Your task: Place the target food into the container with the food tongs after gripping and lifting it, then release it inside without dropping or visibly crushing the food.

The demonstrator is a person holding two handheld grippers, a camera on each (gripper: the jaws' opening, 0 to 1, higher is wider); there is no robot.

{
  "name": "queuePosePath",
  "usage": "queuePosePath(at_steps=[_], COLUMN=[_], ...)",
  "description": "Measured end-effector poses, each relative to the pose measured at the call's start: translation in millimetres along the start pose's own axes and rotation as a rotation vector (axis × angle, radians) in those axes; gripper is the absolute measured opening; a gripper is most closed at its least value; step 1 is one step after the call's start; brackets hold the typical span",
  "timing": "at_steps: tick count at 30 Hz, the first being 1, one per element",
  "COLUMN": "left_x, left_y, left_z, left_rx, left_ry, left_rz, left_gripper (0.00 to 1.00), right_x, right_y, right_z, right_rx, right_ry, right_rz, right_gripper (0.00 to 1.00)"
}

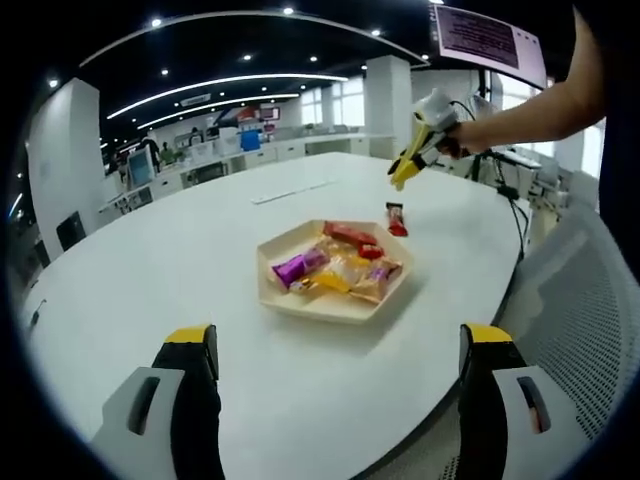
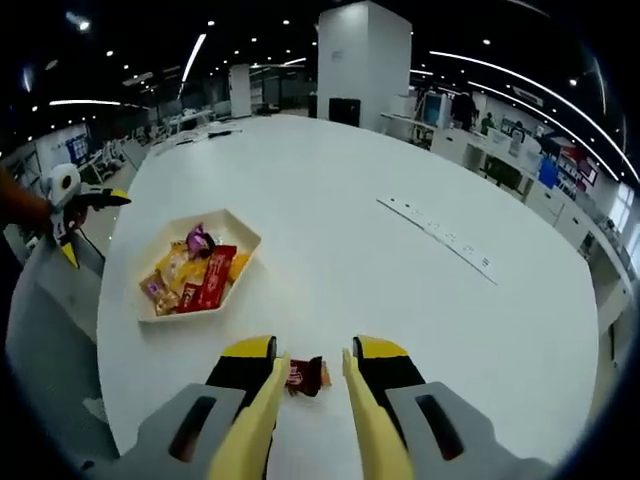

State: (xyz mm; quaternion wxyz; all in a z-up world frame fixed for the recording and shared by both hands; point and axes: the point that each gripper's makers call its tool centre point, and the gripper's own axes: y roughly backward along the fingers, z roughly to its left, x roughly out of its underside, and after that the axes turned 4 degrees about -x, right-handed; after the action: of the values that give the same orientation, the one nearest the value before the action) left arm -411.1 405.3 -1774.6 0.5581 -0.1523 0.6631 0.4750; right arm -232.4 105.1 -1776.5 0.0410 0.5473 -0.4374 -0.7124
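A cream hexagonal tray (image 1: 283,300) sits mid-table and holds several wrapped snacks: purple, orange, yellow and red. Beyond it a lone dark red snack packet (image 1: 397,218) lies on the white table. My right gripper (image 1: 399,180), fitted with yellow food tongs, hovers just above that packet. In the right gripper view the packet (image 2: 307,376) lies flat between the two tong blades, with gaps on both sides; the right gripper (image 2: 315,358) is open. The tray (image 2: 240,236) is off to the left there. My left gripper (image 1: 338,345) stands open and holds nothing, short of the tray.
A long white strip (image 2: 440,235) lies flat on the table to the right of the packet. A grey mesh chair back (image 1: 585,320) stands by the table edge. My left gripper (image 2: 68,200) shows at the far left, held by a person's hand. Office desks fill the background.
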Motion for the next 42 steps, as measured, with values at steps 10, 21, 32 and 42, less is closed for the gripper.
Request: queuePosePath(at_steps=[10,21,32,42], left_x=[1.6,1.9,0.9,0.1], left_y=[-0.6,-0.4,0.0,0.2], left_z=[1.3,1.2,1.5,1.4], left_rx=[-0.004,-0.002,-0.004,-0.003], left_ry=[0.003,0.005,0.003,0.003], left_rz=[0.008,0.01,0.004,0.001], left_gripper=[0.96,0.96,0.96,0.96], right_x=[29.6,39.4,51.8,64.5], right_y=[-17.6,-9.3,-1.8,-5.5], right_z=[0.0,10.5,27.9,27.7], right_rx=[-0.012,-0.038,-0.06,-0.025], right_ry=[-0.111,-0.181,-0.172,-0.185], right_rz=[0.069,0.111,0.17,0.179], right_gripper=[0.29,0.18,0.13,0.19])
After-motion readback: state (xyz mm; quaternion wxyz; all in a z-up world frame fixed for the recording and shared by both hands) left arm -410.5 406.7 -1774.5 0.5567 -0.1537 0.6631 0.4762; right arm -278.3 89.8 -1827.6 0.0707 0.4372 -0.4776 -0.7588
